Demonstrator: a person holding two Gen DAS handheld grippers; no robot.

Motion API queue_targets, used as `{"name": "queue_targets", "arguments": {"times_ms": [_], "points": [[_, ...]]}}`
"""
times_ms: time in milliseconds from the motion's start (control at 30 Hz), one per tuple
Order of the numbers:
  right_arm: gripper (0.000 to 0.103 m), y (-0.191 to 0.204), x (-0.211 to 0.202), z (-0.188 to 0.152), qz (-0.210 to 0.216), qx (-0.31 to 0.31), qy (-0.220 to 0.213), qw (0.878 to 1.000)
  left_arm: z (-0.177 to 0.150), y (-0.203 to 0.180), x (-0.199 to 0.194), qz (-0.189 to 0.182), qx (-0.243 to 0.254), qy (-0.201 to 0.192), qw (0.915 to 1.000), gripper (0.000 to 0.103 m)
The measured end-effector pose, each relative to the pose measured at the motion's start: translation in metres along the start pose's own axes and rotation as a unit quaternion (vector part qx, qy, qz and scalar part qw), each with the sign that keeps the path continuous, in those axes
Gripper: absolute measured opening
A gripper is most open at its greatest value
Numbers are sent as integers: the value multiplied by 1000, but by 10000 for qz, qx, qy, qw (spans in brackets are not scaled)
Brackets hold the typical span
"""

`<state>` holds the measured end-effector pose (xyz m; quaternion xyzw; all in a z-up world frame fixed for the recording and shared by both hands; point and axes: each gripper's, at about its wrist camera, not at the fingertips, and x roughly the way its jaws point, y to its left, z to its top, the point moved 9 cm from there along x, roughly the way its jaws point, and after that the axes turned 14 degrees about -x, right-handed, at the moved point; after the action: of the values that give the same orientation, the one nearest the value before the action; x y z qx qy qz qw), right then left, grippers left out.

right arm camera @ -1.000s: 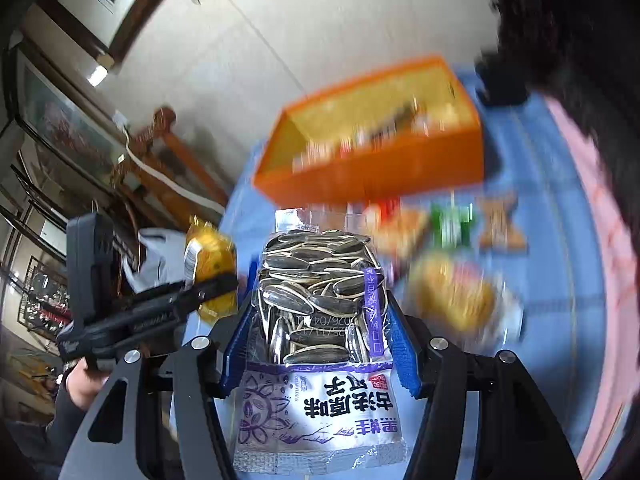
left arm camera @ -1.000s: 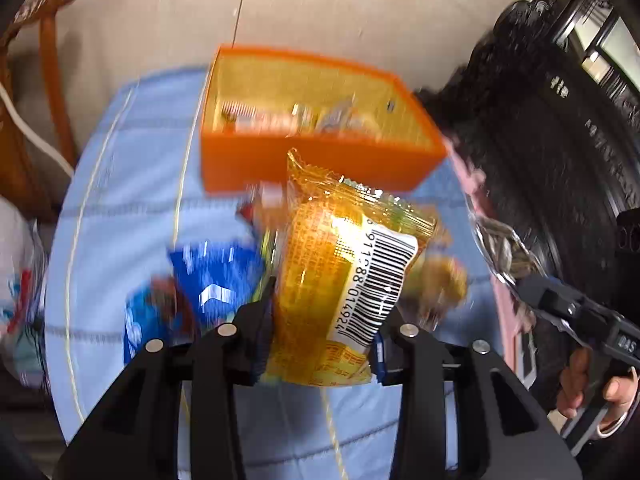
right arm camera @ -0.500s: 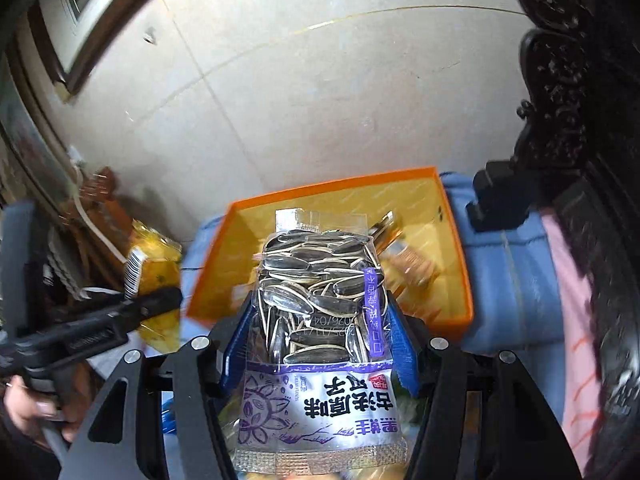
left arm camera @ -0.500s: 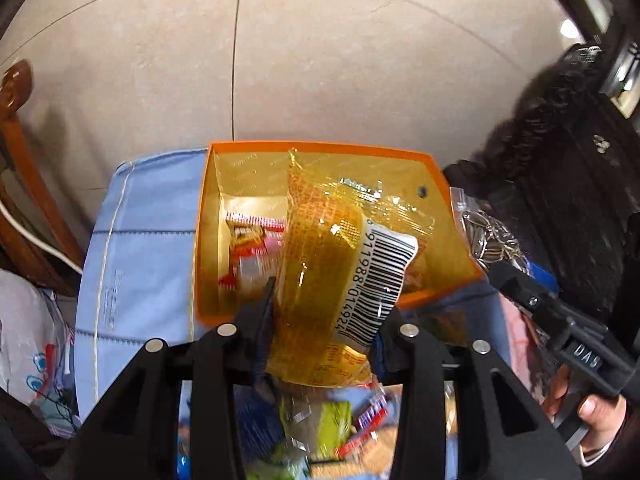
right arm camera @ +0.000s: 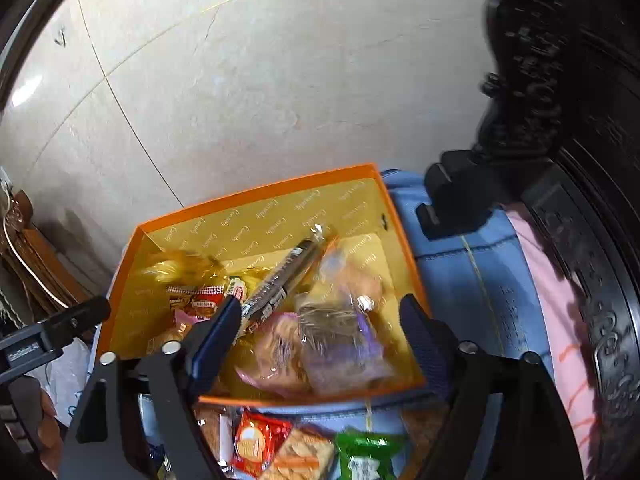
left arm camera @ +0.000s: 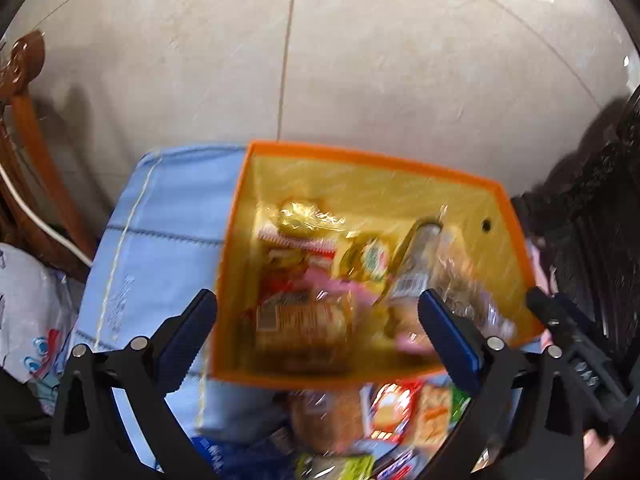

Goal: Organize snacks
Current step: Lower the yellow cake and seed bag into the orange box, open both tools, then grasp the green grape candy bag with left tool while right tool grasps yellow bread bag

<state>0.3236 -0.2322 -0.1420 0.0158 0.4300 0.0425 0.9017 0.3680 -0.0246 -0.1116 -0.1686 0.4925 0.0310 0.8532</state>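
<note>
An orange box (left arm camera: 400, 160) (right arm camera: 256, 192) with a yellow lining stands on a blue cloth and holds several snack packets. My left gripper (left arm camera: 320, 332) is open and empty above the box. The yellow-orange packet (left arm camera: 300, 324) lies blurred inside, below the left gripper. My right gripper (right arm camera: 320, 332) is open and empty over the box's near right part. The sunflower seed bag (right arm camera: 340, 340) lies blurred in the box beneath the right gripper.
More loose snack packets (right arm camera: 288, 448) (left arm camera: 404, 408) lie on the blue cloth (left arm camera: 168, 240) in front of the box. A wooden chair (left arm camera: 24, 120) stands to the left, dark carved furniture (right arm camera: 580, 160) to the right. A tiled floor lies beyond.
Both grippers moved over the orange box and opened. The yellow-orange packet left my left gripper and the seed bag left my right one; both now lie in the box.
</note>
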Motion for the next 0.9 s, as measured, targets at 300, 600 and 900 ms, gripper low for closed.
{"name": "queue_targets", "arguments": {"times_ms": [300, 600, 900], "points": [[99, 15, -64, -68, -466, -959, -157, 9942, -55, 64, -38, 302, 262, 13, 9992, 98], [99, 32, -99, -158, -92, -948, 507, 9942, -135, 120, -64, 375, 201, 418, 9982, 98], [99, 10, -118, -200, -364, -316, 588, 9971, -196, 147, -59, 308, -98, 894, 9955, 98]]}}
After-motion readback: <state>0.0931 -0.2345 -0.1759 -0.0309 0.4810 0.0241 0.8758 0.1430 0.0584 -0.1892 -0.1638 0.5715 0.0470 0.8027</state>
